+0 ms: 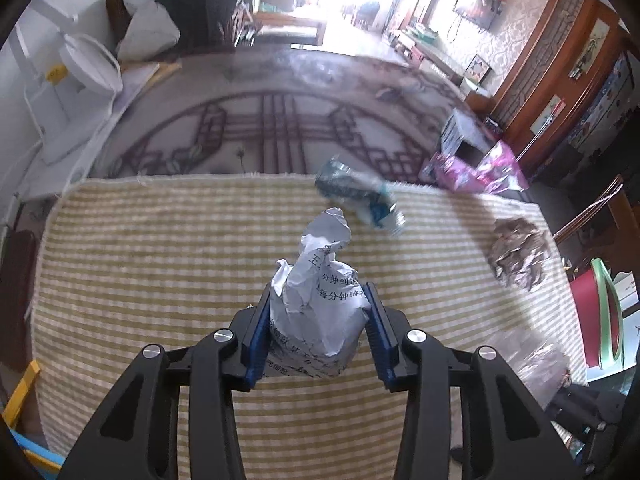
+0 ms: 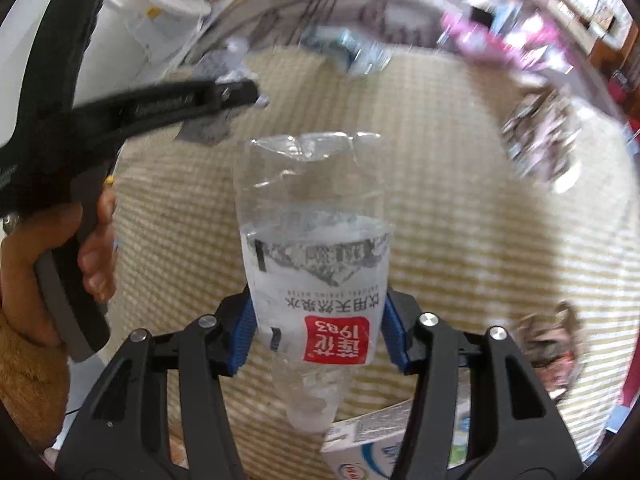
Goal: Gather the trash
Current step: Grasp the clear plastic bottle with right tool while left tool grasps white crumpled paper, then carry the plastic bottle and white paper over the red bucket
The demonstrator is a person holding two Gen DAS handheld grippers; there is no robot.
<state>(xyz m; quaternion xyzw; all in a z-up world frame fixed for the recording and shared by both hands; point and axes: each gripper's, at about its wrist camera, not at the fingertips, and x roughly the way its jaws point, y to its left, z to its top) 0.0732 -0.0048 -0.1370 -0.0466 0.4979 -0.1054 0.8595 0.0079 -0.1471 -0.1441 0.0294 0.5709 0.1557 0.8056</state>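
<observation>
In the left wrist view, my left gripper (image 1: 318, 304) is shut on a crumpled ball of printed white paper (image 1: 320, 304), its blue pads pressing both sides just above the yellow-and-white striped mat (image 1: 160, 260). In the right wrist view, my right gripper (image 2: 318, 316) is shut on a crushed clear plastic bottle (image 2: 316, 248) with a white label and red patch, cap end pointing toward the camera. A hand (image 2: 92, 248) holds the left gripper's black handle at the left of that view. A second crushed bottle with a blue label (image 1: 356, 196) lies near the mat's far edge.
A crumpled brown-grey wrapper (image 1: 518, 252) lies at the mat's right side, a pink wrapper (image 1: 476, 170) beyond its far right corner. A white carton (image 2: 372, 444) sits under the right gripper. A clear bag (image 1: 536, 364) lies at the near right. A patterned tabletop (image 1: 280, 120) extends beyond the mat.
</observation>
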